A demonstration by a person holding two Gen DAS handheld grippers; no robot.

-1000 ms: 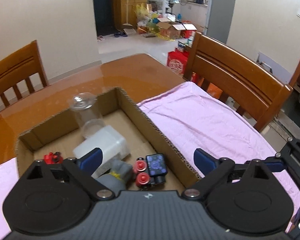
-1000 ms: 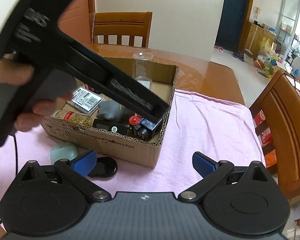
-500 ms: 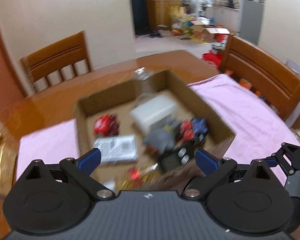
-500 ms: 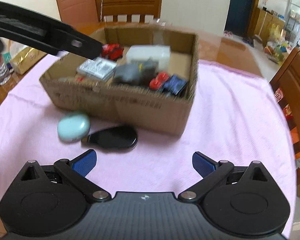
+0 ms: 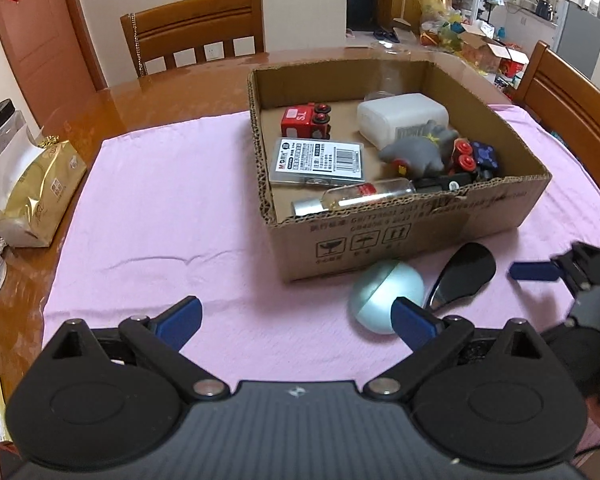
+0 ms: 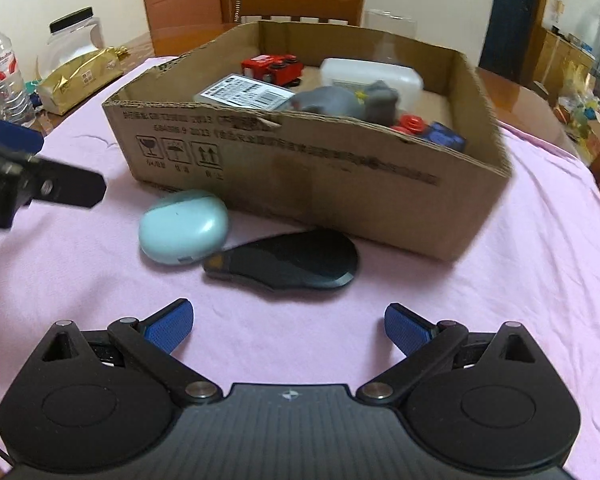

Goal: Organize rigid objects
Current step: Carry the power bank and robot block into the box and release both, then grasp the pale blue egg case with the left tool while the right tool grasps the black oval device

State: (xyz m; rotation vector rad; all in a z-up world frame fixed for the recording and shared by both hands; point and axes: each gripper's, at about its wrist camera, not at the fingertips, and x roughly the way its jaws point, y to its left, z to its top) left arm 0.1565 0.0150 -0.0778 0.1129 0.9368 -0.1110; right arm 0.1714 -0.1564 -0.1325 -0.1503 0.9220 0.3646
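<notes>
Since the earlier frames, both grippers have been drawn back from the cardboard box (image 5: 400, 236), so that the whole box is now seen from the near side. Two things are left outside it on the pink cloth (image 5: 160, 220): a pale blue-green oval case (image 6: 183, 227) lying just beside the box's near wall, and a flat black oval piece (image 6: 288, 261) at about four o'clock from the case, close to it; whether they touch cannot be told. Inside the box are seen a red toy truck (image 5: 306, 120) at the far left, a labelled flat packet (image 5: 318, 160) nearer, a white plastic container (image 5: 402, 118) at the far right, a grey soft toy (image 5: 418, 152), a small clear bottle (image 5: 352, 198) laid on its side against the near wall, and a dark toy with red wheels (image 5: 474, 160) at three o'clock. The left gripper (image 5: 296, 320) is held spread wide above the cloth, nothing between its fingers. The right gripper (image 6: 288, 326) is likewise spread and empty, pointed at the black piece. A gold packet (image 5: 36, 192) is lying at nine o'clock on the wooden table (image 5: 172, 92).
</notes>
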